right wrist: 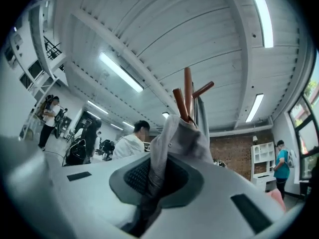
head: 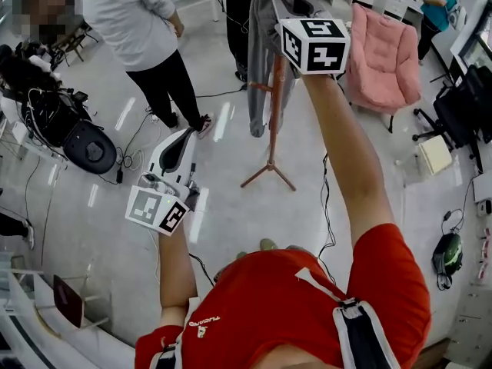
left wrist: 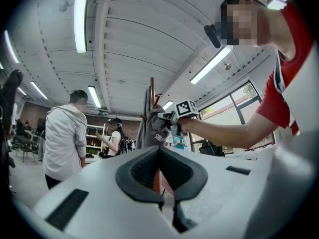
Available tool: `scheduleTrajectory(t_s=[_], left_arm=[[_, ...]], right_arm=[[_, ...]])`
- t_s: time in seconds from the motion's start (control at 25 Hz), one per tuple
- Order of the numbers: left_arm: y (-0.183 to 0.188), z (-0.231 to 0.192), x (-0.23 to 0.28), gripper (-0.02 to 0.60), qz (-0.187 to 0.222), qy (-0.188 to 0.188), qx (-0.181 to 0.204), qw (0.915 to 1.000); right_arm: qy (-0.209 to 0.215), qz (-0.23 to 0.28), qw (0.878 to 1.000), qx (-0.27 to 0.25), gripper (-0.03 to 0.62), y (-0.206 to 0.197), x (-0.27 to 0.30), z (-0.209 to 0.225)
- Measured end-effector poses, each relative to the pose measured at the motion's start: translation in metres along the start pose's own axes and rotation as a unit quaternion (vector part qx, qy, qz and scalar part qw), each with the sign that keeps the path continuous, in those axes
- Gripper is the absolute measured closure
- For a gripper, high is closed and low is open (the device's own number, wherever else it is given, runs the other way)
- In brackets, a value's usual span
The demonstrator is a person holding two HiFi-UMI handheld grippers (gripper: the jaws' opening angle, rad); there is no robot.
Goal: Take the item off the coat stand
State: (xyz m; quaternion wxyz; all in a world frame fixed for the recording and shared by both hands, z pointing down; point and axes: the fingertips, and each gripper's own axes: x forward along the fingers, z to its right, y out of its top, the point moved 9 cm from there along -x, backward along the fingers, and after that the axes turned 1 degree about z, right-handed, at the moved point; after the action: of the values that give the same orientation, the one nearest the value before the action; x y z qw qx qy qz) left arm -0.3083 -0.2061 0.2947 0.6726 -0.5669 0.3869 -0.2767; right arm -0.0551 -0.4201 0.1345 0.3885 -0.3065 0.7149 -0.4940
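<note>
A wooden coat stand [head: 273, 121] rises from the white floor, and a grey garment [head: 265, 21] hangs from its top pegs. My right gripper [head: 288, 23] is raised to the stand's top. In the right gripper view the grey garment [right wrist: 182, 136] runs down from the brown pegs [right wrist: 187, 91] into the right gripper [right wrist: 158, 178], which is shut on the cloth. My left gripper [head: 181, 141] is held lower and to the left of the stand, away from it. The left gripper [left wrist: 160, 156] is shut with nothing in it. Beyond it I see the garment [left wrist: 155, 131] and the right gripper [left wrist: 167, 117].
A person in a grey hoodie [head: 142, 21] stands left of the stand. A pink armchair [head: 384, 52] sits right of it. Black equipment [head: 88, 148] and cables [head: 327, 206] lie on the floor. An office chair [head: 461, 106] is at the far right.
</note>
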Motion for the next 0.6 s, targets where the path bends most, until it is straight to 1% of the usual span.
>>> scheduleTrajectory(t_s=[0.12,0.28,0.44,0.6], left_arm=[[-0.003,-0.002,0.009,0.572,0.003,-0.009,-0.002,1.0],[-0.007,0.001,0.023,0.572,0.007,-0.021,-0.002,0.9998],[-0.004,-0.003,0.028,0.572,0.01,-0.033,-0.005,0.9994],[-0.003,-0.005,0.028,0.572,0.013,-0.043,-0.009,0.9989]], right_arm=[[-0.005,0.026,0.999,-0.027,0.557,0.021,-0.006,0.008],[0.001,0.058,0.997,-0.043,0.557,0.047,-0.018,0.017],[0.008,0.09,0.994,-0.061,0.559,0.077,-0.032,0.007],[0.022,0.121,0.99,-0.066,0.559,0.099,-0.056,-0.007]])
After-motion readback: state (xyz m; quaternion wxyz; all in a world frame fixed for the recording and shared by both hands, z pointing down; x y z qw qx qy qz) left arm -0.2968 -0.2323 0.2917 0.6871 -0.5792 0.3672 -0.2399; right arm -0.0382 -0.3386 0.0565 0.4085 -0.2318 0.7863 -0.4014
